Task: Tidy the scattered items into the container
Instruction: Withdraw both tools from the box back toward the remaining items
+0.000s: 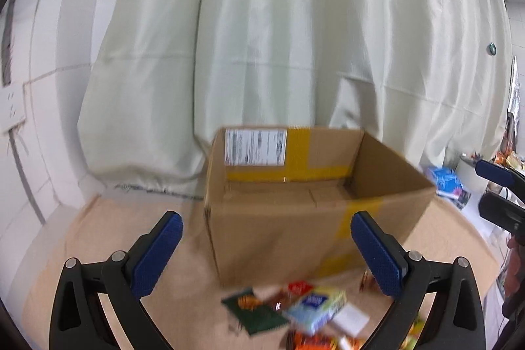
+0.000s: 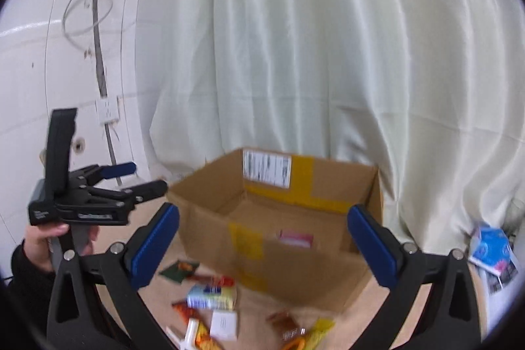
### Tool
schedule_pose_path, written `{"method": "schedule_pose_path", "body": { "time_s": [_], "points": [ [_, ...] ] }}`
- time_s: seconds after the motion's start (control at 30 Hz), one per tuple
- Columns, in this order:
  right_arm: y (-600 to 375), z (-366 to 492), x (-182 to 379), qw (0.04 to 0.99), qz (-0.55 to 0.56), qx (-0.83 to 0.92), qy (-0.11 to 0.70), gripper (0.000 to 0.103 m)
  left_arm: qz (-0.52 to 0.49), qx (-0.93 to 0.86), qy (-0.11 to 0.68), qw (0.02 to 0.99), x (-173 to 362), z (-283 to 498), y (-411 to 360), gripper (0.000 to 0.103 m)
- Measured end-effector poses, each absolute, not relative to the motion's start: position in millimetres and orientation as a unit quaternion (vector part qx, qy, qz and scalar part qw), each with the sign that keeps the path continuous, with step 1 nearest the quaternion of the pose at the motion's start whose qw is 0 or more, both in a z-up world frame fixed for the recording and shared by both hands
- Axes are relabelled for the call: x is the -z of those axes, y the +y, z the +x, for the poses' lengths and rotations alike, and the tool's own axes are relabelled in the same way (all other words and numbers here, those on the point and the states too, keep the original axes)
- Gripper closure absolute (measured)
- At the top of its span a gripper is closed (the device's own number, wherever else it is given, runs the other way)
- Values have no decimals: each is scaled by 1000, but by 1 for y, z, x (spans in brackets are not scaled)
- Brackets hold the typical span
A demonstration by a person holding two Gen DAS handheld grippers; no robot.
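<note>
A pale green pleated curtain [image 1: 279,38] is hanging behind the work area, beside a white tiled wall [image 2: 39,61]. An open brown cardboard box with yellow tape and a white shipping label [image 1: 295,212] is standing on the tan tabletop [image 1: 124,238], just in front of the curtain. Inside it a small red-and-white packet [image 2: 295,239] is lying on the bottom. Scattered snack packets and small cartons [image 1: 295,310] are lying blurred on the tabletop at the box's near wall; a light blue-and-yellow carton [image 2: 211,297] is showing among them. A blue patterned pack [image 2: 493,246] is sitting apart, off to the right. The left gripper [image 1: 265,238] is hovering with fingers spread wide, holding nothing, above the scattered packets. The right gripper [image 2: 262,232] is likewise gaping empty, facing the box.
</note>
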State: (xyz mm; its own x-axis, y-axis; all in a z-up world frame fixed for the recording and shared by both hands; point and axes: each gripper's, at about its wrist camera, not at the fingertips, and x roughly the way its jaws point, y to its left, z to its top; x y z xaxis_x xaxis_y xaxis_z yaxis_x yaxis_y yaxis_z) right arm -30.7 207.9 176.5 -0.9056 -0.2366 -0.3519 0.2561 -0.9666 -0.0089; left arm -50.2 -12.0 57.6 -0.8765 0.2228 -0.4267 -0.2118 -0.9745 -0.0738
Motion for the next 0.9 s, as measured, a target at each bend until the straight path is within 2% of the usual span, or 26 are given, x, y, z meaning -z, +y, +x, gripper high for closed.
{"method": "schedule_pose_path", "body": {
  "time_s": [0.37, 0.47, 0.9],
  "points": [
    [200, -11, -97, 108, 228, 968, -1, 0, -262, -959, 43, 101, 38, -20, -11, 0],
    [201, -9, -85, 112, 239, 964, -7, 0, -281, -953, 32, 112, 54, -24, -14, 0],
    [218, -11, -62, 121, 258, 957, -43, 0, -302, -942, 78, 126, 78, -56, -7, 0]
  ]
}}
